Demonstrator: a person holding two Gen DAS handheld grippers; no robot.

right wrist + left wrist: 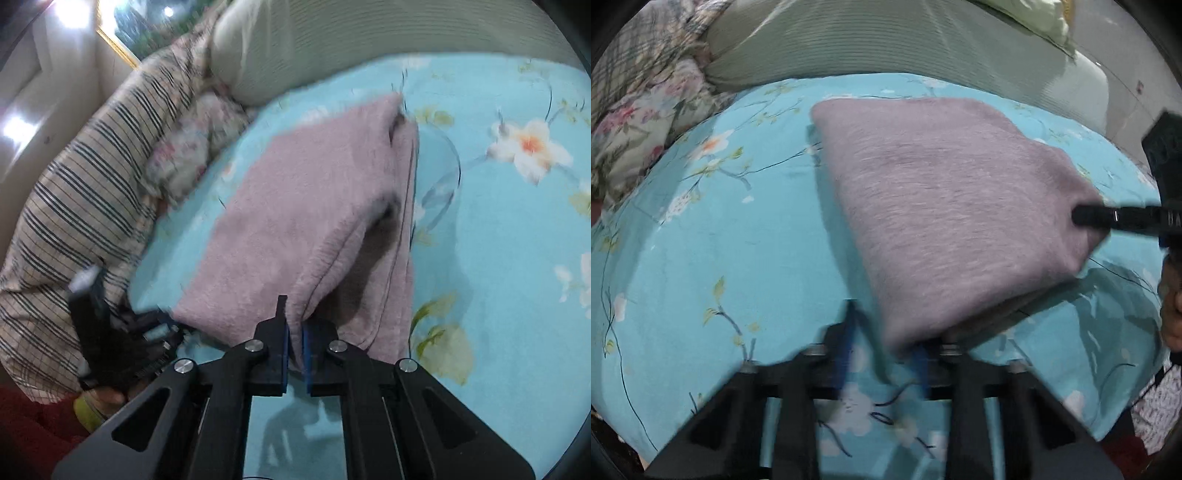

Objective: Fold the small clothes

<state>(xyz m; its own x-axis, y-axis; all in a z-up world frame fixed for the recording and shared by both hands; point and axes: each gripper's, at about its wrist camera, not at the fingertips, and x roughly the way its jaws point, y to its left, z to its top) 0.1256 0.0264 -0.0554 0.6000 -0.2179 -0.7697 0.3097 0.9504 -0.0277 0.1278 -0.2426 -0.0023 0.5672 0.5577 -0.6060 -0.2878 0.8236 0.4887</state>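
Observation:
A fuzzy pink garment [942, 206] lies partly folded on the blue floral bedsheet [713, 240]. My left gripper [886, 350] is shut on its near corner, the blue pads pinching the cloth. My right gripper [294, 343] is shut on another corner of the garment [295, 221], which is lifted a little, with layered edges showing on its right side. In the left wrist view the right gripper [1093, 216] reaches in from the right onto the cloth. In the right wrist view the left gripper [162, 328] shows at the lower left, at the garment's corner.
A grey-green ribbed cushion [868, 40] runs along the back of the bed. A floral quilt [635, 122] and a striped blanket [85, 192] are piled on one side. A red cloth [33, 432] lies at the near edge.

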